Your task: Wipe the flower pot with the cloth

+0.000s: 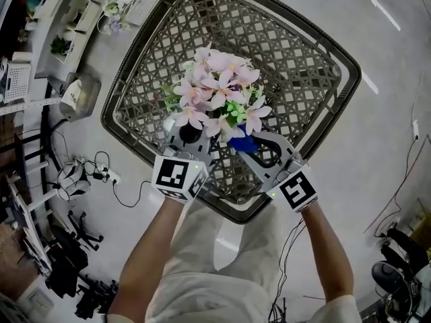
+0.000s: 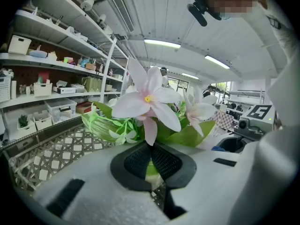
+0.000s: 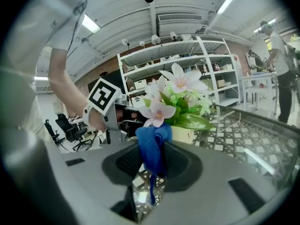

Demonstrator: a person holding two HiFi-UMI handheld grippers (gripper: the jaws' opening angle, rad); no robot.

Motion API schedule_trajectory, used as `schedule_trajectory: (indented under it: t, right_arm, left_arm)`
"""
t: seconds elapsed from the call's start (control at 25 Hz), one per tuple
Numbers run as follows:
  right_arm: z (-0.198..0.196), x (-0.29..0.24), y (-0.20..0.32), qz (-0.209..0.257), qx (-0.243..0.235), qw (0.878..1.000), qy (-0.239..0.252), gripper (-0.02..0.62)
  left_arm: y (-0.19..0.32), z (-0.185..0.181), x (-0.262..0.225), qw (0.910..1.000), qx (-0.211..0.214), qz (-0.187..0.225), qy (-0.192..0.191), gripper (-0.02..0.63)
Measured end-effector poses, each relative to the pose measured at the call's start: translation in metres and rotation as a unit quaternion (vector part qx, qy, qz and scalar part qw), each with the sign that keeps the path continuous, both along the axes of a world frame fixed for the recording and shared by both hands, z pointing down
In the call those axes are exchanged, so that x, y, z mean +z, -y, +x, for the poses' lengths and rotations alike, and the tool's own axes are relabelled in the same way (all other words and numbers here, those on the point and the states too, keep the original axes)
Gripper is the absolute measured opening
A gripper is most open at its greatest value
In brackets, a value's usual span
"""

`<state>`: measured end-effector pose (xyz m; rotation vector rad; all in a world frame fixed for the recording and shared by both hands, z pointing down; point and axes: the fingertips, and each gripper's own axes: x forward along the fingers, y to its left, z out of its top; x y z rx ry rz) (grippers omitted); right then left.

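A cream flower pot [image 3: 183,134] with pink artificial flowers [image 1: 219,89] stands near the front of a woven wicker table [image 1: 296,66]. In the head view the blooms hide most of the pot. My left gripper [image 1: 190,132] is at the pot's left side. In the left gripper view it [image 2: 151,161] is shut on the pot's rim [image 2: 153,176], under the flowers [image 2: 147,100]. My right gripper [image 1: 250,147] is at the pot's right side, shut on a bunched blue cloth [image 1: 244,143]. In the right gripper view the cloth [image 3: 152,146] sticks up from the jaws close to the pot.
The table's dark rim [image 1: 232,210] lies just under my wrists. Shelving with boxes [image 1: 67,19] stands at the far left, and cables [image 1: 94,170] and office chairs [image 1: 74,261] are on the floor. Another person [image 3: 279,55] stands beyond the table.
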<state>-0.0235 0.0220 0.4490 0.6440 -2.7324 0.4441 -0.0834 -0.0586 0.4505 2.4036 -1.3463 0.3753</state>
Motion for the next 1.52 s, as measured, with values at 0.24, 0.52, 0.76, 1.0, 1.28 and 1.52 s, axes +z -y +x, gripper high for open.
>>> schedule_trajectory:
  t: [0.24,0.52,0.76,1.0,1.28,1.52]
  right_arm:
    - [0.005,-0.002,0.000,-0.003,0.013,1.000,-0.001,0.120]
    - [-0.005,0.011,0.007,-0.010,0.036,0.999,-0.005,0.120]
    - [-0.021,0.013,0.012,-0.010,0.026,1.000,0.004,0.120]
    - [-0.028,0.014,0.012,-0.012,0.012,1.000,0.003,0.120]
    - [-0.035,0.015,0.013,-0.016,0.002,1.000,0.004,0.120]
    - [-0.052,0.015,0.015,-0.019,-0.011,1.000,0.006,0.120]
  left_arm:
    - [0.002,0.007,-0.003,0.9950,0.094,-0.026,-0.022,0.021]
    - [0.000,0.012,-0.001,0.9875,0.156,-0.021,-0.001,0.021]
    - [-0.004,0.015,-0.002,0.9782,0.206,-0.028,0.002,0.021]
    - [-0.002,0.015,-0.002,0.9784,0.205,-0.027,-0.002,0.021]
    - [0.000,0.014,-0.002,0.9796,0.199,-0.027,-0.011,0.021]
    - [-0.002,0.013,0.001,0.9795,0.199,-0.033,-0.013,0.021]
